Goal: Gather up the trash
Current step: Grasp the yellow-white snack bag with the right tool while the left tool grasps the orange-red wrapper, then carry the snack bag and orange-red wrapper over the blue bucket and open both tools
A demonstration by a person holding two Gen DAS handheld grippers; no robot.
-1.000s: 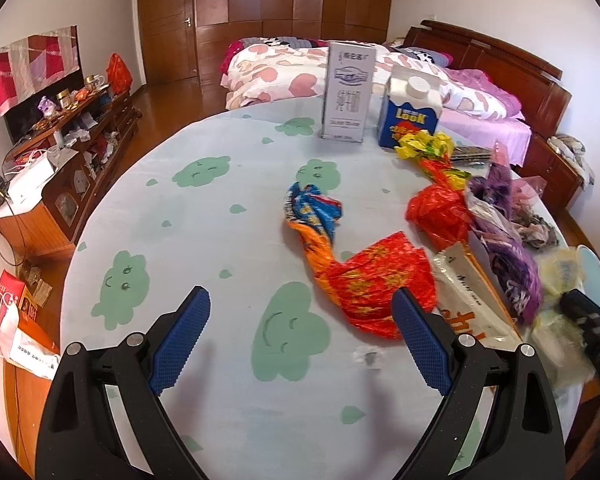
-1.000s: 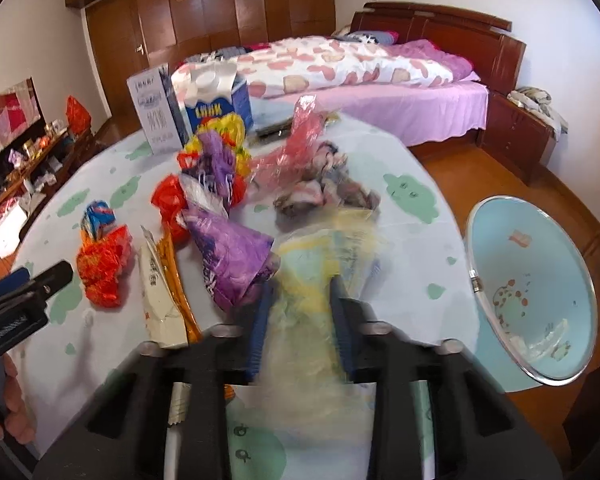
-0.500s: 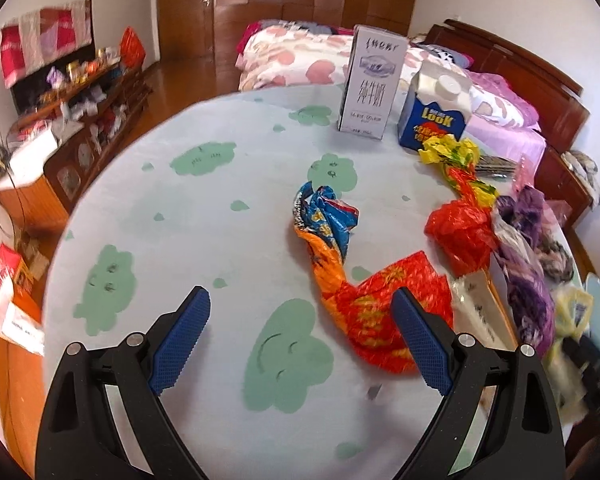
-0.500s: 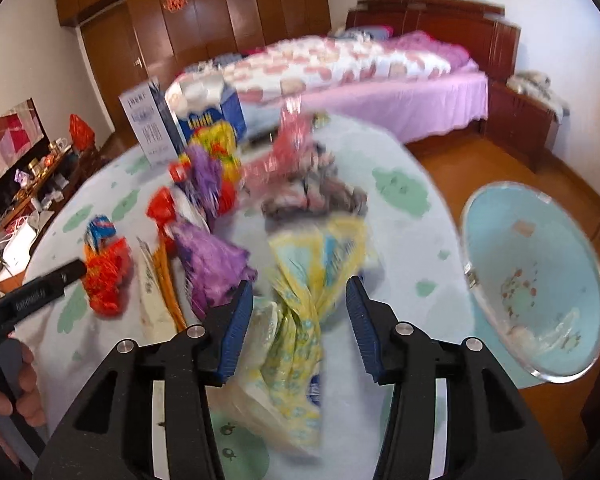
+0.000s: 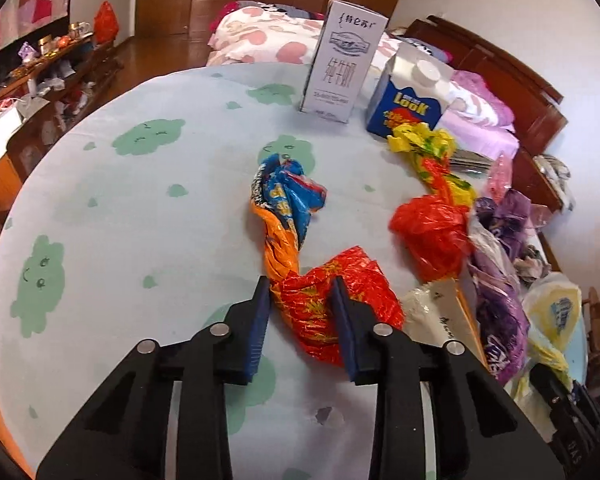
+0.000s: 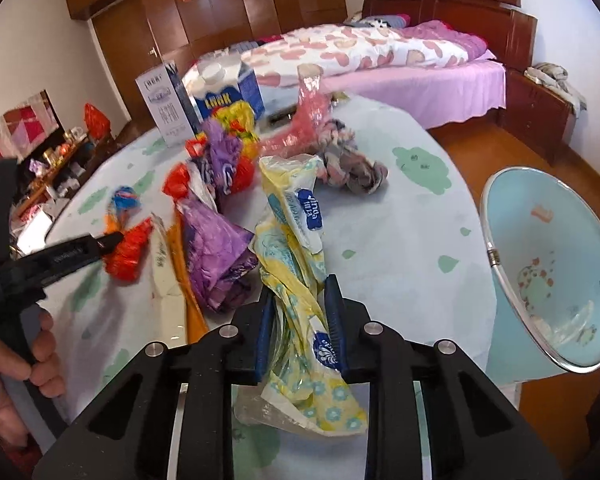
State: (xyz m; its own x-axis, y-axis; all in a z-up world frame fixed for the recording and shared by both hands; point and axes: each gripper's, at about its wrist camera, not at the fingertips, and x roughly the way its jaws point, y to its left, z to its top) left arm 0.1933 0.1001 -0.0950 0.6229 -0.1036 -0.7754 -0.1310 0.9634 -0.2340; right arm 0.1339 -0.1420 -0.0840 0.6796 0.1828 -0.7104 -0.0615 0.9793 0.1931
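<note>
My left gripper (image 5: 302, 292) is shut on the red end of a twisted red, orange and blue wrapper (image 5: 288, 216) lying on the round table (image 5: 140, 208). My right gripper (image 6: 300, 296) is shut on a yellow and white tissue wrapper (image 6: 296, 232) and holds it above the table. The light blue trash bin (image 6: 552, 264) stands beside the table at the right, tilted open toward me. More trash lies between: a purple wrapper (image 6: 216, 248), a red bag (image 5: 432, 232), a yellow wrapper (image 5: 424, 144) and a white packet (image 5: 440, 312).
A white milk carton (image 5: 344, 64) and a blue carton (image 5: 408, 96) stand at the table's far side. A pink bag (image 6: 308, 120) and a grey cloth (image 6: 352, 164) lie beyond the trash. A bed stands behind, a low cabinet at the left.
My left gripper moved forward and closed on the red wrapper. My right gripper opened, then closed again on the yellow tissue wrapper and lifted it.
</note>
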